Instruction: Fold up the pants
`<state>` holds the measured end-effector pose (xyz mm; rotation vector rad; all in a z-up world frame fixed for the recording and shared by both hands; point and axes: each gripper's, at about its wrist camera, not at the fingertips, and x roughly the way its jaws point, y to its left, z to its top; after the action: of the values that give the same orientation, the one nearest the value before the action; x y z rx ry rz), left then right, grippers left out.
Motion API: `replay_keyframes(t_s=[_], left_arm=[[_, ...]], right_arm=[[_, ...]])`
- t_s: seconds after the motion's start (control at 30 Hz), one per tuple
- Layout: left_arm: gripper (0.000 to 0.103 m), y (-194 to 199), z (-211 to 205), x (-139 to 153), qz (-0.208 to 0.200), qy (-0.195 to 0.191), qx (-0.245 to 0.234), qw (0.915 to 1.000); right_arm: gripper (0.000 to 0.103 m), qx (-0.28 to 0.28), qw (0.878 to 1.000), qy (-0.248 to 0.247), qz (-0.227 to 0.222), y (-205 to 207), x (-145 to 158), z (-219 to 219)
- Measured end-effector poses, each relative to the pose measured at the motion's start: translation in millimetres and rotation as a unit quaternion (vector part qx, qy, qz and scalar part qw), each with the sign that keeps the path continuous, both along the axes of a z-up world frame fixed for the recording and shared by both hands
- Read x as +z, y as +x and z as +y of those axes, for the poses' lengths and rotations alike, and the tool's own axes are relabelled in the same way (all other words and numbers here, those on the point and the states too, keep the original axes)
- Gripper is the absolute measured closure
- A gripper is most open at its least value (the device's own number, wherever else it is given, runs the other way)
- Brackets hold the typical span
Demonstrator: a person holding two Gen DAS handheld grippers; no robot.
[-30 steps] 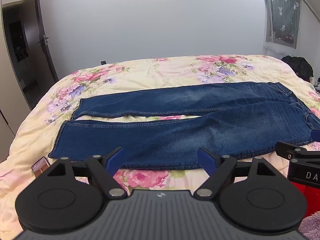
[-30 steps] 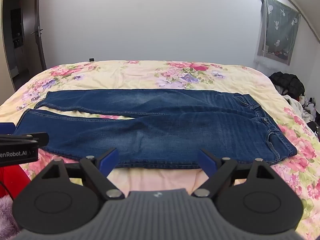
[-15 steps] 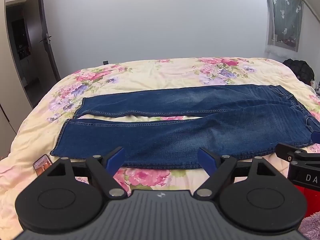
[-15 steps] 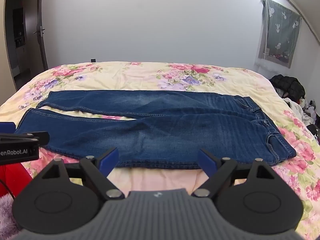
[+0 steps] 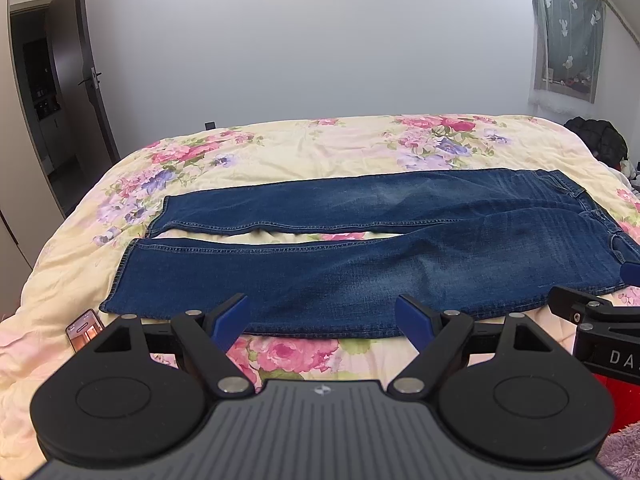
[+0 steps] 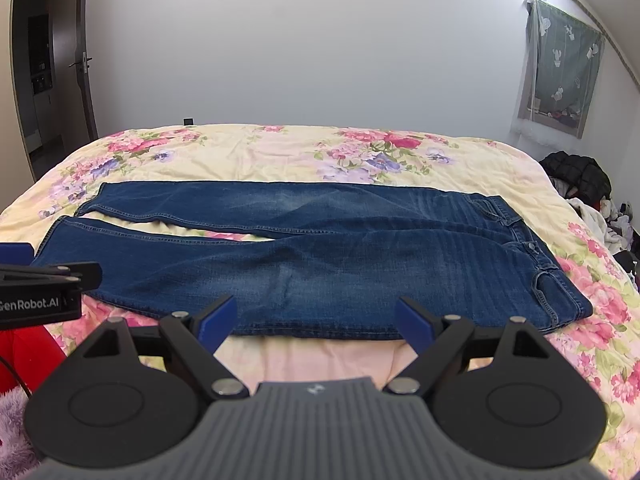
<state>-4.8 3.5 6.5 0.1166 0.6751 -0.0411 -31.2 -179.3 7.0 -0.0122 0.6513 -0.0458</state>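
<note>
Jeans (image 5: 360, 264) lie flat across the middle of the frame on the floral bedspread (image 5: 320, 148), legs to the left and slightly parted, waistband at right; no fold made yet. Left gripper (image 5: 322, 322) at lower centre, jaws wide apart, holding nothing; right gripper (image 6: 316, 322) likewise spread wide and empty, just short of the near leg edge.

Risks, as I judge: a pinch could grab bedspread along with denim, since the quilt is soft and puffy; uneven lift from the two ends could skew the legs; a phone (image 5: 84, 330) at lower left sits near the hem and could get dragged.

Room: plain grey wall; dark door (image 5: 76, 72) upper left; curtained window (image 5: 568, 36) upper right; clothes pile (image 6: 580, 180) at right edge.
</note>
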Motion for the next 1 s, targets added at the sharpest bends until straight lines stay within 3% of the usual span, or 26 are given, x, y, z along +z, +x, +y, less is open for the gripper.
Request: replay_keyframes(t_s=[1.0], left_arm=[[0.007, -3.2, 0.6, -6.1, 0.003, 0.000, 0.003, 1.0000]], right_arm=[[0.021, 0.000, 1.000, 0.004, 0.004, 0.6, -3.6, 1.2]])
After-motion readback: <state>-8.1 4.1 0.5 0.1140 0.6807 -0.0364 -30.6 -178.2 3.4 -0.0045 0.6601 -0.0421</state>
